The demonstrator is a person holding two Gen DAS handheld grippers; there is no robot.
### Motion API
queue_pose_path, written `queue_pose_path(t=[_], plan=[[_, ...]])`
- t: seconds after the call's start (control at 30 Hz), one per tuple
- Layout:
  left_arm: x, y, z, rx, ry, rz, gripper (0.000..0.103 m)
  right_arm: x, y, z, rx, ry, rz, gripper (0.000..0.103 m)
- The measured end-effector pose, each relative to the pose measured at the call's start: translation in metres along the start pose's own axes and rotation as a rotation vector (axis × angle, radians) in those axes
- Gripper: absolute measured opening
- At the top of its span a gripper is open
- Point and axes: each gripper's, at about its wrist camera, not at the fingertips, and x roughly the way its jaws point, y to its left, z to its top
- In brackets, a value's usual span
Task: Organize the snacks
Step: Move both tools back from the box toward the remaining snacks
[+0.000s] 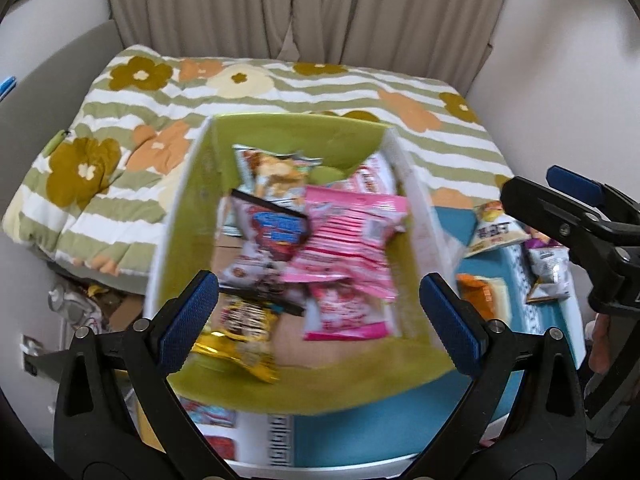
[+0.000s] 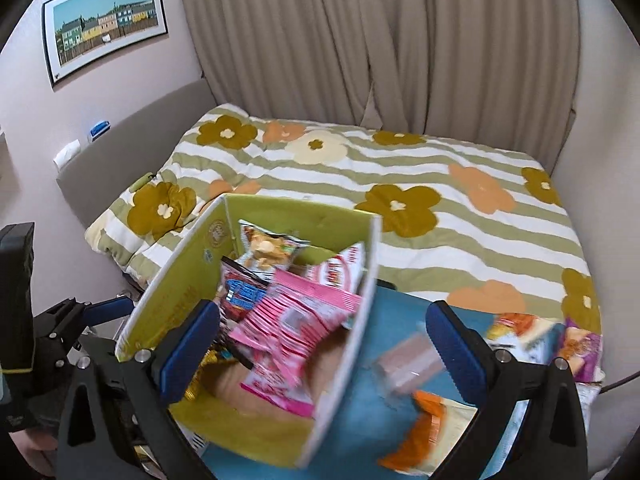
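A green cardboard box (image 1: 280, 132) holds several snack packets, among them a pink packet (image 1: 344, 236), a dark red and blue one (image 1: 276, 236) and a yellow one (image 1: 240, 332). The box also shows in the right wrist view (image 2: 188, 276) with the pink packet (image 2: 296, 316). My left gripper (image 1: 320, 320) is open and empty above the box's near end. My right gripper (image 2: 320, 348) is open and empty over the box's right wall, and its fingers show at the right of the left wrist view (image 1: 560, 216). An orange packet (image 2: 424, 432) lies on the blue surface (image 2: 384, 320) to the box's right.
More snack packets (image 1: 496, 228) lie on the blue surface right of the box, also in the right wrist view (image 2: 576, 348). A bed with a flowered striped quilt (image 1: 280, 92) lies behind. Beige curtains (image 2: 380, 40) hang at the back. Clutter sits on the floor at left (image 1: 88, 300).
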Motion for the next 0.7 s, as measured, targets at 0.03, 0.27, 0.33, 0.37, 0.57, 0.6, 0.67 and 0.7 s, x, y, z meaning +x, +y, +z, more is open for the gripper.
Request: queue_pose_path(t=[0.03, 0.27, 0.33, 0.37, 0.57, 0.6, 0.67, 0.7], plan=[[-0.002, -0.01, -0.002, 0.003, -0.004, -0.005, 0.1, -0.012, -0.01, -0.005, 0.003, -0.011, -0.011, 0.103], [-0.008, -0.093, -0.017, 0.076, -0.02, -0.041, 0.1, -0.068, -0.077, -0.038, 0.057, -0.049, -0.086, 0.103], [-0.006, -0.12, -0.024, 0.1, -0.015, -0.053, 0.1, -0.082, -0.096, -0.049, 0.079, -0.061, -0.113, 0.103], [-0.004, -0.132, -0.027, 0.109, -0.01, -0.059, 0.1, -0.087, -0.104, -0.054, 0.085, -0.067, -0.128, 0.103], [0.008, -0.189, -0.05, 0.132, 0.008, -0.059, 0.1, -0.12, -0.16, -0.087, 0.13, -0.091, -0.215, 0.103], [0.011, -0.198, -0.053, 0.132, 0.011, -0.055, 0.1, -0.123, -0.169, -0.092, 0.14, -0.091, -0.217, 0.103], [0.019, -0.217, -0.06, 0.128, 0.028, -0.047, 0.1, -0.13, -0.189, -0.104, 0.166, -0.081, -0.215, 0.103], [0.022, -0.222, -0.063, 0.128, 0.032, -0.043, 0.1, -0.132, -0.196, -0.109, 0.174, -0.073, -0.215, 0.103]])
